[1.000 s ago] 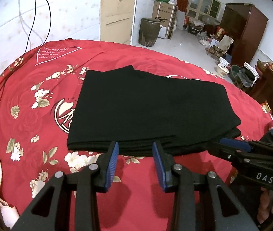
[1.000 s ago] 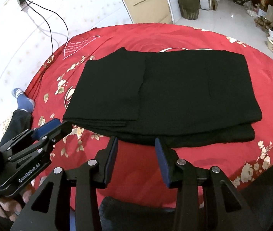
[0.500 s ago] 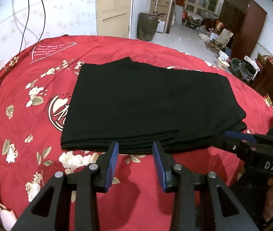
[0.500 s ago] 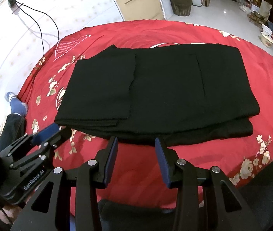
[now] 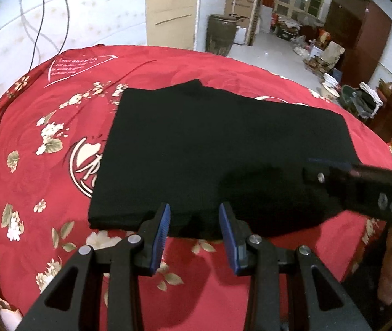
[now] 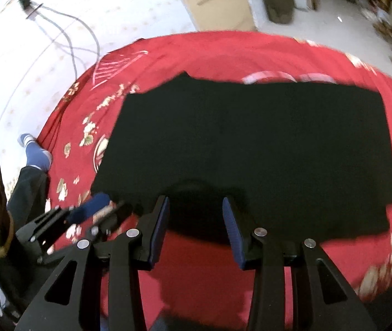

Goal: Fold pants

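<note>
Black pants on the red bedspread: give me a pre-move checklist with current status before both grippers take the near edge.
1. Left gripper open, nothing held: ok.
2. Right gripper open, nothing held: ok.
3. Black pants lie flat, already folded, on the red floral bedspread: ok.
4. Near edge lies between both grippers' fingertips: ok.
5. Layers aligned at the right end: not ok, a lower layer sticks out.
6. Fingertips touching the cloth: cannot tell.
</note>
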A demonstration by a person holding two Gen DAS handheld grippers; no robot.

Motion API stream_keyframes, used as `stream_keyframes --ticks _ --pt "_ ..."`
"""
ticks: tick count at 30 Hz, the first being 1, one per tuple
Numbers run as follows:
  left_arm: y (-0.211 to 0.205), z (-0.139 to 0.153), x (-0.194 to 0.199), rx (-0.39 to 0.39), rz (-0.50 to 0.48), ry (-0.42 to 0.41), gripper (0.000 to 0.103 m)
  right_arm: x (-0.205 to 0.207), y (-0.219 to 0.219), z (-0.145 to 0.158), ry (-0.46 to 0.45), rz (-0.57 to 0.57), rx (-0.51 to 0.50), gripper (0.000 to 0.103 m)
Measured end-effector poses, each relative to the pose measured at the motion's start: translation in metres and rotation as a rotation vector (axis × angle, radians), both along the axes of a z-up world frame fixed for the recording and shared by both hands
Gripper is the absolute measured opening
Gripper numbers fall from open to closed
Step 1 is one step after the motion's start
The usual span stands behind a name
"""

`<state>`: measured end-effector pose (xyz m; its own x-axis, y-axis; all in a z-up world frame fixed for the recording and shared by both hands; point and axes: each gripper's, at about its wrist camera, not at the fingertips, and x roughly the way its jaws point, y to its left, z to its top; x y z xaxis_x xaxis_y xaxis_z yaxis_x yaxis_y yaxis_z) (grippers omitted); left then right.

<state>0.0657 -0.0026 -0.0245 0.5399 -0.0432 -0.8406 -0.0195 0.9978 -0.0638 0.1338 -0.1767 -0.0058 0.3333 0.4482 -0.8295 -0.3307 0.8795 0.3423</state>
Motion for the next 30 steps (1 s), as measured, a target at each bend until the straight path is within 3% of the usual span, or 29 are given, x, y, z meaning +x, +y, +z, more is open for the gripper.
stream_keyframes --ticks 6,10,14,19,30 --pt "0.017 -0.016 0.018 0.0 0.066 0.035 0.039 0.036 0.015 -0.022 0.031 0.064 0.009 0.038" --pt "0.018 -0.025 0.021 -0.004 0.076 0.064 0.039 0.045 0.004 -0.042 0.078 0.01 -0.032 0.036" --pt "0.015 -0.026 0.021 0.002 0.063 0.064 0.04 0.044 -0.003 -0.034 0.045 -0.028 -0.052 0.036" --pt "0.013 -0.022 0.021 0.0 0.053 0.059 0.04 0.041 -0.003 -0.029 0.031 -0.021 -0.007 0.036" --pt "0.005 -0.004 0.016 -0.01 0.027 0.02 0.04 0.037 -0.017 -0.023 0.046 -0.096 0.007 0.037"
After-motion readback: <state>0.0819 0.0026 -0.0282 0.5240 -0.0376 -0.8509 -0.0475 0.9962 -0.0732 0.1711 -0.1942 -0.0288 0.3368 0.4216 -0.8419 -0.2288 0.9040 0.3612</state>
